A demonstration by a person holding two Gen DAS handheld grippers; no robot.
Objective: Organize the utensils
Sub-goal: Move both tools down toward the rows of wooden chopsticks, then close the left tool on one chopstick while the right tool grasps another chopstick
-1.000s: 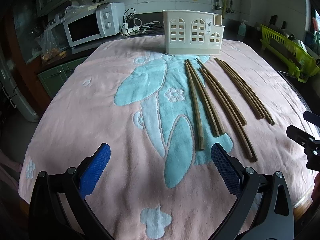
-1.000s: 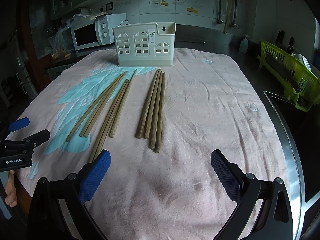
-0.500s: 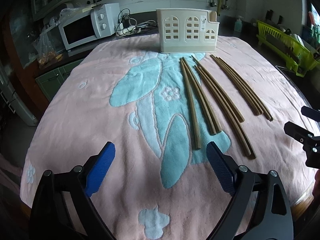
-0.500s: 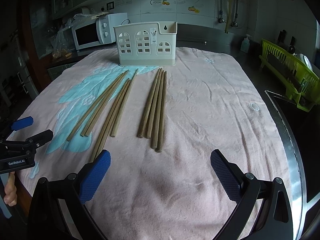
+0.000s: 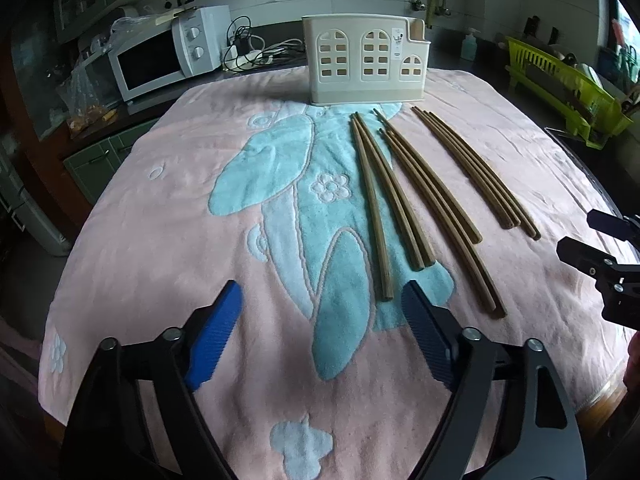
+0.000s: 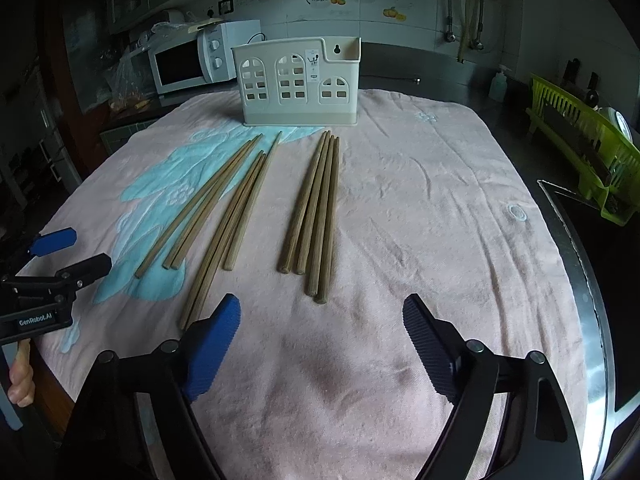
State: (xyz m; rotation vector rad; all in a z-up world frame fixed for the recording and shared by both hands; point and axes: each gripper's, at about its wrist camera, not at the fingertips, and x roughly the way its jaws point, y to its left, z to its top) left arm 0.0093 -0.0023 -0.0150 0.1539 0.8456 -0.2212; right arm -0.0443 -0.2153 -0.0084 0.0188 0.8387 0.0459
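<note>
Several brown wooden chopsticks lie in loose bunches on a pink towel [image 5: 160, 208], pointing toward a cream utensil holder [image 5: 366, 64] at the far edge. The left wrist view shows a left bunch [image 5: 376, 200], a middle bunch [image 5: 432, 208] and a right bunch [image 5: 480, 176]. My left gripper [image 5: 320, 292] hovers just short of the left bunch's near ends, its jaws closing with nothing between them. My right gripper [image 6: 322, 300] hovers before the right bunch [image 6: 316, 208], jaws also closing on nothing. The holder [image 6: 298, 84] stands upright.
A white microwave [image 5: 160, 56] sits at the back left behind the towel. A green dish rack [image 6: 584, 136] stands to the right, past a metal counter edge [image 6: 580, 240]. A hand [image 6: 20, 380] holds the left gripper's handle at the table's near edge.
The blue pads of both grippers have drawn closer together. Neither hand has shifted, and the chopsticks lie where they were.
</note>
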